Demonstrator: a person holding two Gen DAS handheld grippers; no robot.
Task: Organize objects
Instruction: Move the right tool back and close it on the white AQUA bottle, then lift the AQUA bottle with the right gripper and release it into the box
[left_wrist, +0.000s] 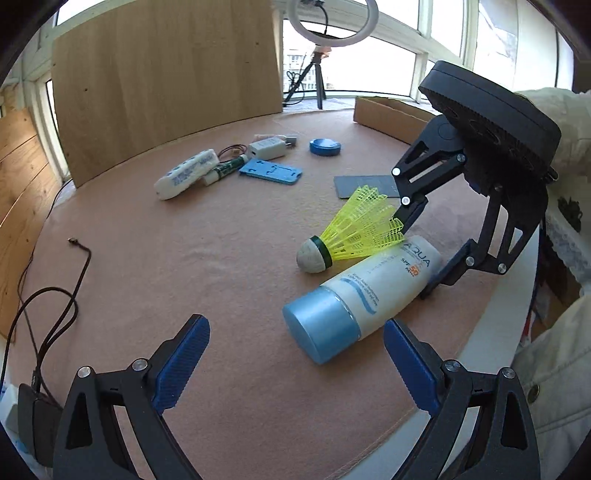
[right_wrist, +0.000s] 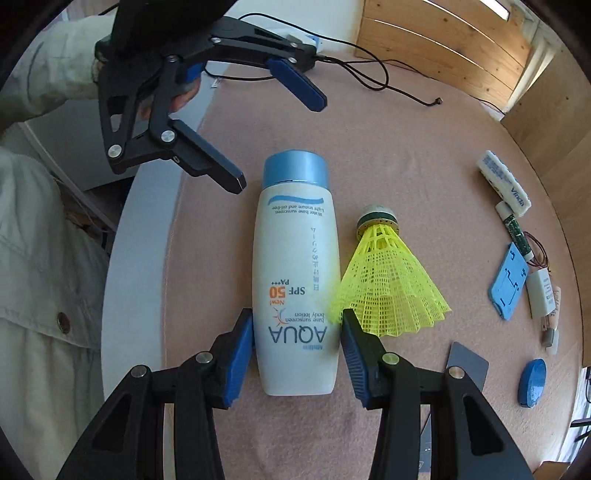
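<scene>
A white AQUA sunscreen bottle (right_wrist: 297, 273) with a blue cap lies flat on the pink mat; it also shows in the left wrist view (left_wrist: 364, 295). My right gripper (right_wrist: 297, 328) has its blue pads against both sides of the bottle's base end. A yellow shuttlecock (right_wrist: 388, 280) lies touching the bottle's right side, and shows in the left wrist view (left_wrist: 351, 236) too. My left gripper (left_wrist: 295, 360) is open and empty, just short of the bottle's cap; in the right wrist view it (right_wrist: 280, 144) hovers near the cap.
At the far side of the mat lie a tissue pack (left_wrist: 186, 173), a green tube (left_wrist: 225, 170), a blue phone stand (left_wrist: 271, 170), a white charger (left_wrist: 267, 147), a blue round tin (left_wrist: 325, 147) and a grey card (left_wrist: 364, 186). A cable (left_wrist: 51, 306) runs at left. A cardboard box (left_wrist: 391, 116) stands behind.
</scene>
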